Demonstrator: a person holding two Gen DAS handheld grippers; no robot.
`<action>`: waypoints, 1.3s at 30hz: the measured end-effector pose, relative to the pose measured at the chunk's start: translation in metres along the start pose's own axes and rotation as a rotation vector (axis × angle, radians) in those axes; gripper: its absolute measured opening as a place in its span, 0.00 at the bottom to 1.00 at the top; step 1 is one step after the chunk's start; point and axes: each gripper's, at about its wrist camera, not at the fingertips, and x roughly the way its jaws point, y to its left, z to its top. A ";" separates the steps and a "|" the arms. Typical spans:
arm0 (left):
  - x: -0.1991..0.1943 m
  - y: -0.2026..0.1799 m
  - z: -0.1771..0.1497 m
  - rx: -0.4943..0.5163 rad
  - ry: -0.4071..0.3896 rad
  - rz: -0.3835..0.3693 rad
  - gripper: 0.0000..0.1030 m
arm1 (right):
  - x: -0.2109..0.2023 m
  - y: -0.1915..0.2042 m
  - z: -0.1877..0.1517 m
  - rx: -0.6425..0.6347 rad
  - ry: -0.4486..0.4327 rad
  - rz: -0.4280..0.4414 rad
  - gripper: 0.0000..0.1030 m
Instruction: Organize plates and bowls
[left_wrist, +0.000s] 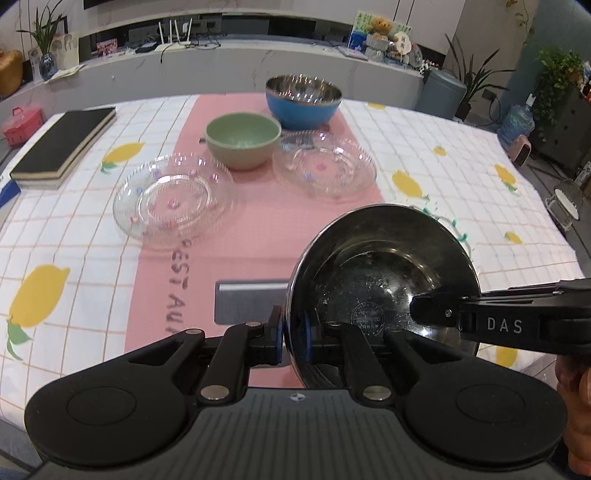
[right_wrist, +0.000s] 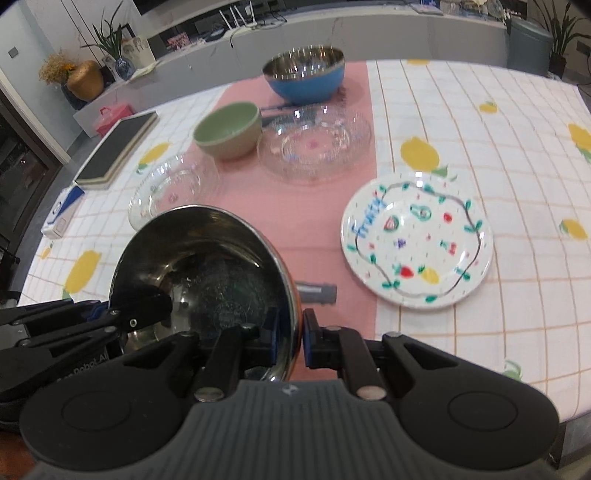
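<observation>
Both grippers hold one steel bowl (left_wrist: 384, 280), also in the right wrist view (right_wrist: 207, 273), tilted above the table's near edge. My left gripper (left_wrist: 293, 341) is shut on its left rim. My right gripper (right_wrist: 295, 345) is shut on its right rim; its finger (left_wrist: 439, 308) reaches into the bowl from the right. On the pink runner stand a green bowl (left_wrist: 242, 138), a blue steel-lined bowl (left_wrist: 303, 99) and two clear glass plates (left_wrist: 173, 201) (left_wrist: 325, 166). A white fruit-patterned plate (right_wrist: 417, 240) lies to the right.
A black book (left_wrist: 62, 147) lies at the table's far left, a blue-white box (right_wrist: 61, 212) near it. A grey flat object (left_wrist: 251, 301) lies on the runner under the held bowl. A shelf with plants and a router runs behind the table.
</observation>
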 end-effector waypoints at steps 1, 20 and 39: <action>0.003 0.001 -0.002 -0.003 0.004 0.000 0.11 | 0.003 0.000 -0.002 -0.001 0.005 -0.003 0.11; 0.035 0.004 -0.003 0.005 0.029 0.013 0.11 | 0.039 -0.008 0.005 0.041 0.029 -0.037 0.11; 0.021 0.023 0.001 -0.060 -0.011 0.029 0.49 | 0.027 -0.014 0.009 0.075 -0.009 -0.047 0.69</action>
